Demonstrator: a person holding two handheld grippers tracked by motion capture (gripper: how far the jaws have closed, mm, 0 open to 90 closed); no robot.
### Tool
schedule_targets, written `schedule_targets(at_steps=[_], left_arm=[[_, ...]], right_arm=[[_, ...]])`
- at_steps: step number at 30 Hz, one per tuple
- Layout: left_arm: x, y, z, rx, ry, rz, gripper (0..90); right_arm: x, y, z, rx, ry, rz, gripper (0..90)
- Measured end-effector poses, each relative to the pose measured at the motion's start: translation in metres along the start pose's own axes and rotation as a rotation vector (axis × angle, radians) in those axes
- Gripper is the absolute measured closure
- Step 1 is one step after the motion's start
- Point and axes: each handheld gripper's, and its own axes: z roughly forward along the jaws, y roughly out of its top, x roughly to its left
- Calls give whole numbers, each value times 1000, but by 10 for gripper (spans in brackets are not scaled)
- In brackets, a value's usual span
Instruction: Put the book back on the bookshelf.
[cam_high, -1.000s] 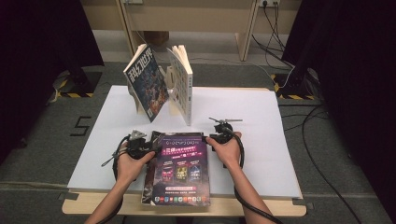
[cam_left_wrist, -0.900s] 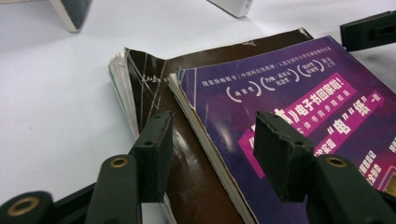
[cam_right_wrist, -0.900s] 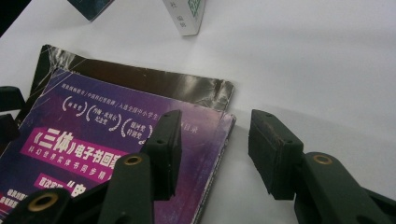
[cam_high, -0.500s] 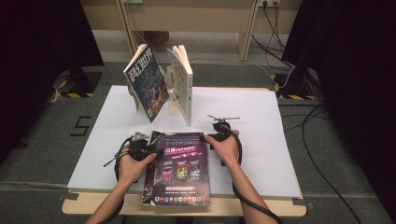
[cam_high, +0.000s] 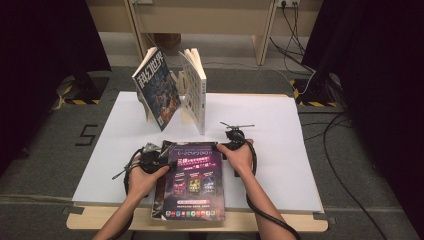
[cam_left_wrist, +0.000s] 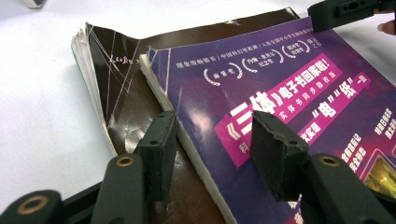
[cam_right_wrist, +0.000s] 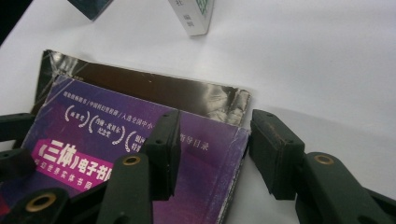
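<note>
A purple magazine (cam_high: 194, 182) lies flat at the near edge of the white surface (cam_high: 280, 150), right in front of the person. Its glossy cover is deep purple with white and pink Chinese lettering, a pink banner across the upper part and small pictures lower down. It rests on top of a second magazine (cam_left_wrist: 122, 100) with a dark brown, shiny cover that is creased with white fold lines and sticks out along the far and left edges. The brown cover's far corner is crumpled, and the page edges of both show as pale, slightly frayed stacks.

The left tongs (cam_left_wrist: 212, 140) sit at the purple magazine's upper left corner, jaws apart and straddling its edge: one jaw over the brown cover, the other over the purple one. They have just been closing a little, with the magazine's edge between them but not pinched. The right tongs (cam_right_wrist: 212, 144) stand apart at the upper right corner, one jaw above the purple cover, the other out over the bare surface beside it.

Farther back, two books (cam_high: 172, 90) stand upright and lean in a wooden holder.
</note>
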Motion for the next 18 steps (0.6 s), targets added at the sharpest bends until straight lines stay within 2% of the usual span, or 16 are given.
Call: schedule_targets(at_steps=[3,9,13,15,18], left_arm=[[0,0,0,3,2,0,519],[-1,0,0,7,14,16,526],[0,0,0,9,15,17,527],[0,0,0,9,17,18,527],[0,0,-1,12,20,17,529]], right_arm=[[-1,1,0,-3,-10,-8,590],[1,4,-4,-7,-3,11,609],[4,6,-8,-25,11,21,617],[4,7,-10,-38,16,10,629],[7,8,-15,-65,45,14,638]])
